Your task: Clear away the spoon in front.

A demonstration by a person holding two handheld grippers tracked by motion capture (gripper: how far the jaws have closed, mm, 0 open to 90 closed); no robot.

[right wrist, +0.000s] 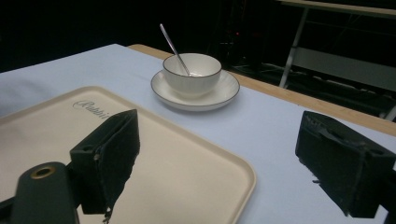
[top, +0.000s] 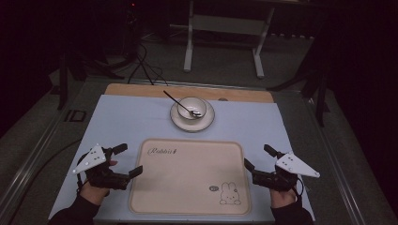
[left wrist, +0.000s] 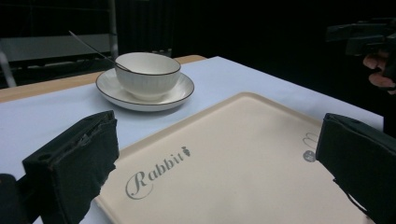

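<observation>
A cream tray [top: 187,201] printed with "Rabbit" and a bunny lies at the front middle of the pale blue table cover. Behind it a white bowl [top: 192,107] stands on a white saucer [top: 206,123], and a metal spoon [top: 176,102] leans in the bowl with its handle pointing back left. My left gripper [top: 127,160] rests open at the tray's left edge, nothing between its jaws. At the tray's right edge my right gripper [top: 258,158] is open and empty too. The left gripper view has the tray [left wrist: 243,154], bowl [left wrist: 148,74] and saucer [left wrist: 116,91]; the right gripper view has the tray [right wrist: 187,177], bowl [right wrist: 192,74] and spoon [right wrist: 173,45].
The blue cover [top: 126,117] leaves a strip of wooden tabletop [top: 141,89] bare at the far edge. Beyond the table stand a white frame stand [top: 225,37] and dark cables [top: 141,65] on a grey floor. The other hand's gripper [left wrist: 364,39] is far off at the upper right.
</observation>
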